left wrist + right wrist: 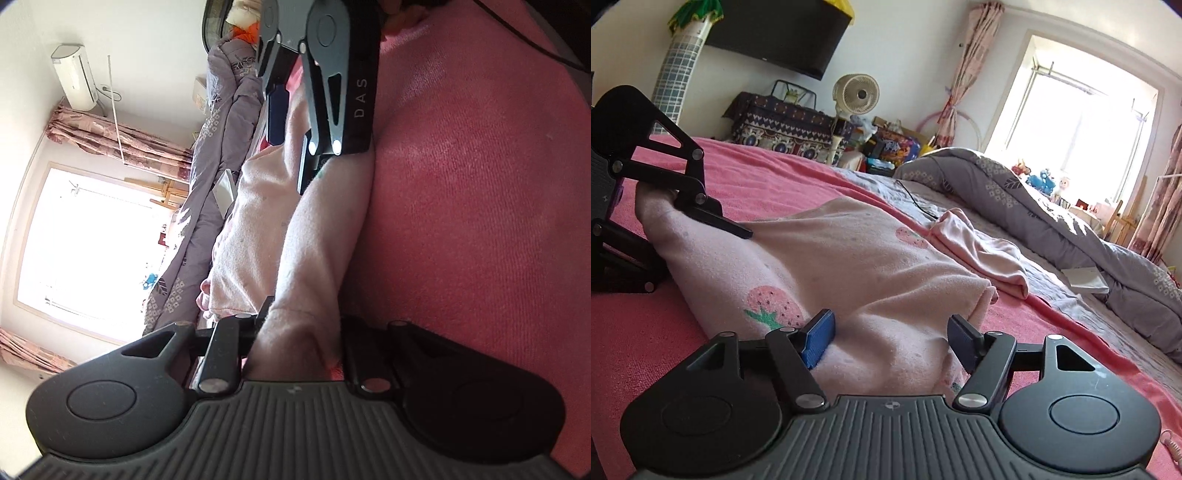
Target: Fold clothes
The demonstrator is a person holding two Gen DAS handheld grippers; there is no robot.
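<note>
A pale pink garment with strawberry prints [827, 266] lies bunched on the pink bed cover [768, 177]. My right gripper [892, 338] is open, its blue pads on either side of the garment's near edge. My left gripper [683, 236] is at the garment's far left end, with cloth between its fingers. In the left wrist view, rolled sideways, the left gripper [295, 332] has its jaws spread around a fold of the garment [314, 251], and the right gripper [295, 136] sits at the other end.
A second pink cloth [982, 247] lies further right on the bed. A grey quilt [1052, 206] is heaped along the far side, with a white paper [1086, 278] beside it. A black cable [916, 203] crosses the bed. Furniture and a fan [855, 94] stand behind.
</note>
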